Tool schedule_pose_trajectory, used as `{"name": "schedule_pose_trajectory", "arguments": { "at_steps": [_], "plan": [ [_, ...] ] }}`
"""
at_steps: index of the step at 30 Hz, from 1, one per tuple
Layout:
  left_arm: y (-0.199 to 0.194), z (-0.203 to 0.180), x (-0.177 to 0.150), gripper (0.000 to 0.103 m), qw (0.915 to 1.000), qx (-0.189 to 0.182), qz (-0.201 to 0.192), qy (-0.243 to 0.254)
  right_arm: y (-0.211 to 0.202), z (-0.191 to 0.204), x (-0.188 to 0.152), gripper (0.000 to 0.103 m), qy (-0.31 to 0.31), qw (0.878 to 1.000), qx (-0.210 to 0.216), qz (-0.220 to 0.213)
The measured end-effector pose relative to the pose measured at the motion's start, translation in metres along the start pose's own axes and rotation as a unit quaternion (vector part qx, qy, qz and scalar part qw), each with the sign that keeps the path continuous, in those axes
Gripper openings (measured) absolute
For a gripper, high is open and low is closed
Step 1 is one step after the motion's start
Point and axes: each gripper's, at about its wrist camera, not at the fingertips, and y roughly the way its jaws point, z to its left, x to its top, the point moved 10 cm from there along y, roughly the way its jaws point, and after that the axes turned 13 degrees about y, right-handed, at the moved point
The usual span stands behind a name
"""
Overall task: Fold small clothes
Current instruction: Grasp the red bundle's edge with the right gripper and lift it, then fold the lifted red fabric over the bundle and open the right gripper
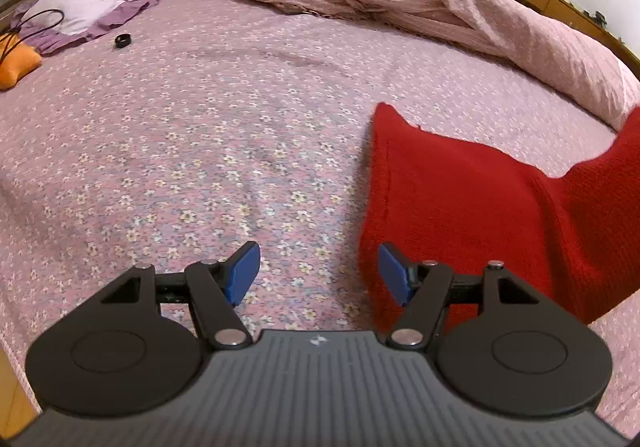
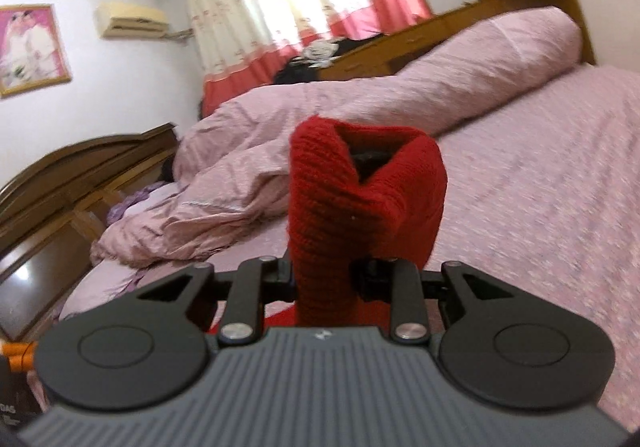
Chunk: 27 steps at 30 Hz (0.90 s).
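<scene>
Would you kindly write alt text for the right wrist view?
The right claw grips a bunched red knit garment that stands up in front of the camera. Behind lie a pink floral bed sheet and a rumpled pink duvet.

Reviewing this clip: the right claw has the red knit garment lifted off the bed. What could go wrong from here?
1. The right claw pinches only a bunched fold of the red knit garment; it could slip out as it lifts.
2. The left claw is open and empty beside the garment's near edge, so that side may drag across the floral purple bedsheet and crumple the fold.
</scene>
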Motion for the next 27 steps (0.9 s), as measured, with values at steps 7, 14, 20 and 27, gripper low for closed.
{"name": "schedule_pose_trajectory", "arguments": {
  "at_steps": [7,14,20,27],
  "plan": [
    [0.000,0.010,-0.001,0.071,1.0000,0.000,0.000,-0.004,0.021,0.040,-0.021,0.028,-0.030,0.998,0.041,0.036],
    [0.000,0.020,-0.008,0.071,0.9999,0.003,0.003,-0.016,0.048,0.062,-0.076,0.027,-0.066,0.990,0.054,0.111],
    [-0.002,0.033,-0.014,0.071,0.9997,0.009,0.005,-0.024,0.058,0.067,-0.127,0.027,-0.118,0.978,0.064,0.159],
    [-0.004,0.049,-0.016,0.071,0.9994,0.020,0.008,-0.027,0.056,0.078,-0.109,0.026,-0.115,0.980,0.083,0.140]
  ]
}}
